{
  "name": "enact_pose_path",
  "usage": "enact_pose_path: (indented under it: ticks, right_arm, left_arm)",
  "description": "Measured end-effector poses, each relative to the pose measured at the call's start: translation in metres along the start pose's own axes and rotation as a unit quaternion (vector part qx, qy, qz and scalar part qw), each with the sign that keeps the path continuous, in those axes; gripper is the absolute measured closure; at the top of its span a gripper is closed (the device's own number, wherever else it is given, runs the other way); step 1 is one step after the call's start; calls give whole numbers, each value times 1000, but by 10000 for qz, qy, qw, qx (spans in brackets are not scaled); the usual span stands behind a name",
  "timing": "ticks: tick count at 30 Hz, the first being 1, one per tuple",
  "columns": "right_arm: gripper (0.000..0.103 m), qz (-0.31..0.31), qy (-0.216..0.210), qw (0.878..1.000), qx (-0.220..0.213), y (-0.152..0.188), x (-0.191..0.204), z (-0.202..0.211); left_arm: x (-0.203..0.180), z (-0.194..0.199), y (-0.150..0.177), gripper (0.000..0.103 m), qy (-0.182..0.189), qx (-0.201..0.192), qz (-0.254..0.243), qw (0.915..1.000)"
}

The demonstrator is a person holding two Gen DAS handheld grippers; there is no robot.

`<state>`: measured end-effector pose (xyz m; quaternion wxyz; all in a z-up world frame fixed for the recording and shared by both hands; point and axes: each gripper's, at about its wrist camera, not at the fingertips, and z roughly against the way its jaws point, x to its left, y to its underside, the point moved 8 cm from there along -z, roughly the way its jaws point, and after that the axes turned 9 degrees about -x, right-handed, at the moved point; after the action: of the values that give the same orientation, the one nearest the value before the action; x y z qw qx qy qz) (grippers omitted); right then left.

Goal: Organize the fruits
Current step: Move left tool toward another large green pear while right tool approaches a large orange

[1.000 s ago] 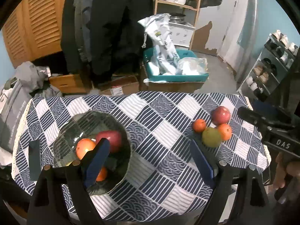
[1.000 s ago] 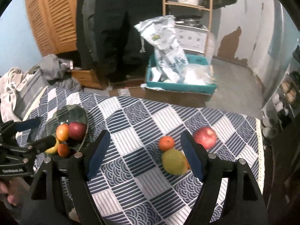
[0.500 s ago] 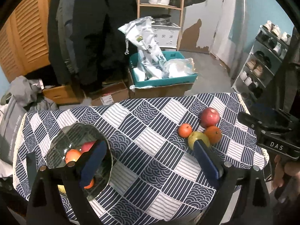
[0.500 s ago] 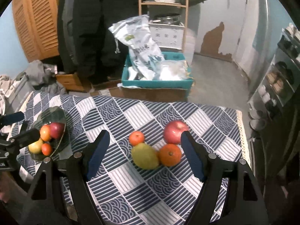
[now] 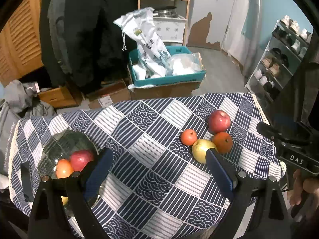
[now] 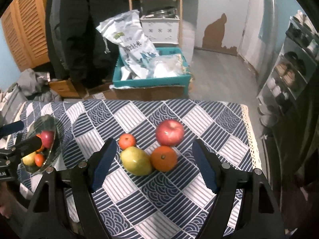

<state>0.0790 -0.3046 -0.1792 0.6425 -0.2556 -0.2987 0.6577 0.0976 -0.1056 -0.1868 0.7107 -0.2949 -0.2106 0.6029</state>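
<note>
On the patterned tablecloth lie a red apple (image 6: 169, 132), a small tangerine (image 6: 127, 140), a yellow-green pear (image 6: 136, 161) and an orange (image 6: 163, 158), bunched together. My right gripper (image 6: 153, 166) is open and empty, just above and in front of the pear and orange. A glass bowl (image 5: 65, 145) at the table's left holds a red apple (image 5: 81, 159), an orange (image 5: 63, 171) and other fruit. My left gripper (image 5: 159, 173) is open and empty over the table's near middle, the bowl by its left finger. The loose fruit group also shows in the left wrist view (image 5: 219, 120).
The table (image 6: 179, 199) ends close on the right at a lace-trimmed edge (image 6: 251, 135). Beyond the far edge stand a teal crate (image 6: 151, 79) with white bags on cardboard boxes, a shoe rack (image 5: 279, 63) at right, hanging dark coats and a wooden shelf.
Both grippers have swung rightward. The loose fruits now sit centred between my right gripper's fingers and look closer; the bowl has slid to the left edge of both views. Both grippers stay open.
</note>
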Motion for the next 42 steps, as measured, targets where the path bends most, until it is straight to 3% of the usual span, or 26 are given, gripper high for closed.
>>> enact_pose_path:
  ticks: [18, 27, 42]
  right_arm:
    - [25, -433, 146, 9943, 968, 50, -27, -87]
    - [25, -685, 15, 9895, 1274, 65, -30, -118]
    - [26, -712, -38, 9843, 1614, 86, -29, -147]
  left_arm:
    - [-13, -76, 18, 8, -45, 604, 125, 9981]
    - [-21, -117, 36, 8, -33, 932, 187, 9955]
    - [-23, -143, 54, 8, -15, 1240, 183, 9921]
